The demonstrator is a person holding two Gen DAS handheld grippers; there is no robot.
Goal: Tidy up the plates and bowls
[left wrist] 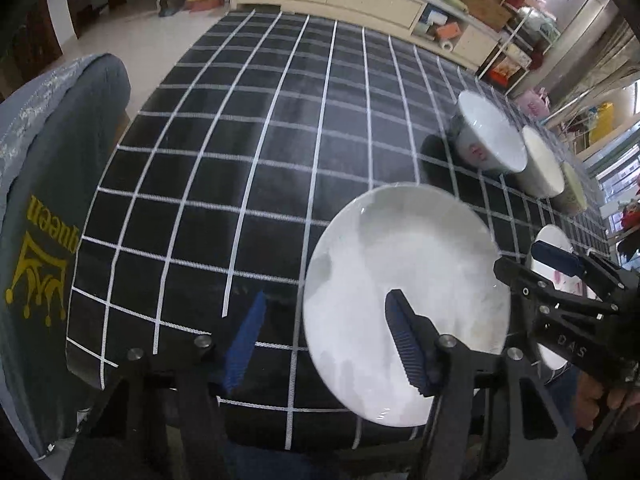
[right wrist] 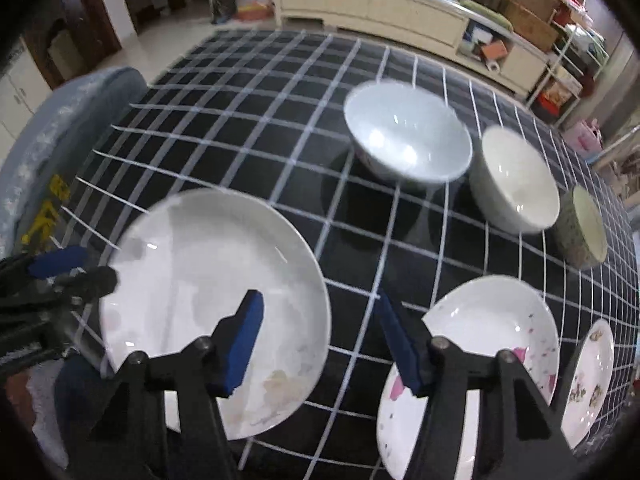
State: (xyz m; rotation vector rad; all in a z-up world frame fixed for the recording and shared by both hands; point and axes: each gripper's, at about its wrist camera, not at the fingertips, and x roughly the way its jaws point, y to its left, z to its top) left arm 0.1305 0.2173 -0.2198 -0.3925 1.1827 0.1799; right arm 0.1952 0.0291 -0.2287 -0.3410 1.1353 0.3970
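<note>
A large plain white plate [left wrist: 404,280] [right wrist: 200,280] lies near the table's front edge. My left gripper [left wrist: 324,340] is open, its right finger over the plate, its left finger over bare cloth. My right gripper [right wrist: 316,340] is open and empty, between the plain plate and a pink-flowered plate [right wrist: 488,340]. A smaller patterned plate [right wrist: 592,376] lies at the far right. Behind stand three bowls in a row: a white bowl [right wrist: 408,136] [left wrist: 488,132], a cream bowl [right wrist: 516,180] [left wrist: 540,164] and a speckled green bowl [right wrist: 584,228] [left wrist: 572,196].
The table wears a black cloth with a white grid [left wrist: 240,160]. A grey-covered chair back [left wrist: 48,168] stands at the table's left edge. A long cream cabinet [right wrist: 380,4] runs along the far wall, with shelves at the right.
</note>
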